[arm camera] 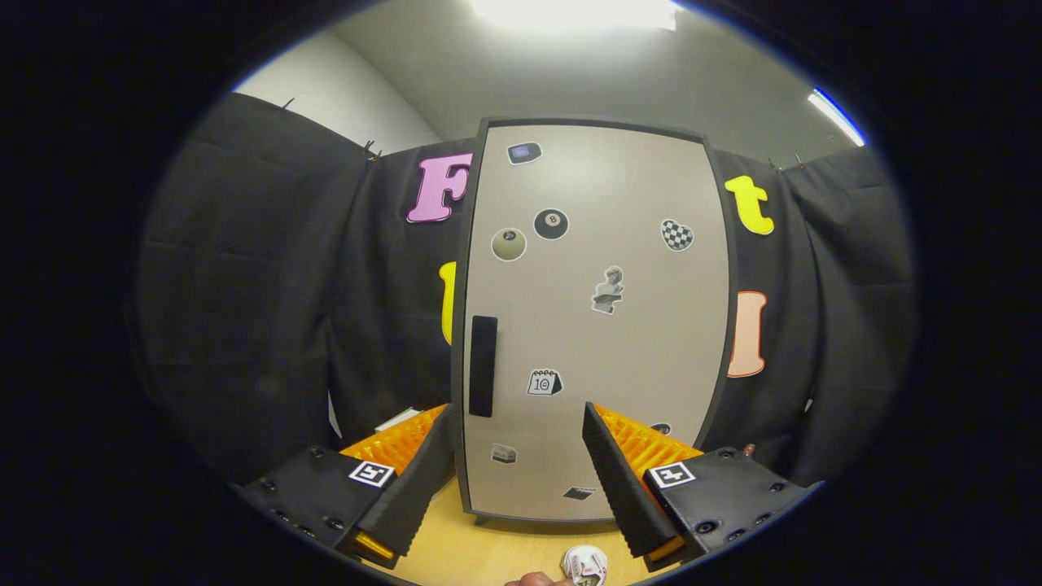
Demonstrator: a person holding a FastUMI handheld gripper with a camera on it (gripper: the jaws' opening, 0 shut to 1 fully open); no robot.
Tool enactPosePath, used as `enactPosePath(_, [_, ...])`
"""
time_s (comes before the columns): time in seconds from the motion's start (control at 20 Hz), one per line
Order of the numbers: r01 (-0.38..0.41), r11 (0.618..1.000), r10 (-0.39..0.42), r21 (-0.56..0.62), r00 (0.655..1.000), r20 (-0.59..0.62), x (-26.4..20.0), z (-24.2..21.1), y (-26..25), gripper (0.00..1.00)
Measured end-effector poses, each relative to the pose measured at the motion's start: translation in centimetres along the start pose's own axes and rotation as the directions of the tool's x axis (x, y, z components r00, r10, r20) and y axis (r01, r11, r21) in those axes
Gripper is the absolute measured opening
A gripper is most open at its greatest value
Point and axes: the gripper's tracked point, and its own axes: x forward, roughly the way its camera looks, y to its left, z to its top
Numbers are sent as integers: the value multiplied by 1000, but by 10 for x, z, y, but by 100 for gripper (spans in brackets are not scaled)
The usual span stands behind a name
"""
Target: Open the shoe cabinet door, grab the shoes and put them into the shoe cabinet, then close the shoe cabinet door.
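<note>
Gripper view: gripper (pixel 517 423) held spread, fingers wide apart with nothing between them but open air, tips pointing at the shoe cabinet (pixel 594 325) and not touching it. Just ahead of the fingers and reaching well above them, the cabinet standing upright on a light wooden tabletop (pixel 488 553), door (pixel 643 342) shut flush in its dark frame. Pale door face dotted with stickers: an eight ball (pixel 551 224) and a paler ball (pixel 509 244) high up, a checkered heart (pixel 676 234) above the right finger, a small bust figure (pixel 608 290) near the middle, a calendar sticker (pixel 544 382) just above the gap between the fingertips. Dark vertical handle (pixel 483 365) set at the door's left edge, right above the left finger's tip, apart from it. Close under the gripper, between the finger bases, a small white shoe (pixel 584 565) lying on the tabletop, partly cut off, with what looks like a fingertip (pixel 533 579) just beside it on the left. Beyond the cabinet on both sides, black cloth wall (pixel 269 309); higher still, a grey ceiling with a bright lamp (pixel 574 12).
</note>
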Motion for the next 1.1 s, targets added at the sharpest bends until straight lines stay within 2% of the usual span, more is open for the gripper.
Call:
enactPosePath(0.35, [10, 1000, -11, -20, 1000, -15, 86, 10, 16, 97])
enactPosePath(0.5, [-30, 999, 28, -31, 998, -55, 117, -1, 31, 97])
enactPosePath(0.6, [-60, 997, 57, -39, 996, -74, 132, -10, 42, 98])
enactPosePath(0.8, [-40, 994, 30, -99, 994, -105, 152, -29, 45, 96])
enactPosePath(0.9, [-32, 997, 24, -64, 991, -129, 158, -36, 46, 95])
enactPosePath(1.05, [25, 999, -21, 25, 990, -142, 164, -34, 38, 68])
enactPosePath(1.1, [33, 998, -24, 58, 988, -152, 165, -34, 39, 63])
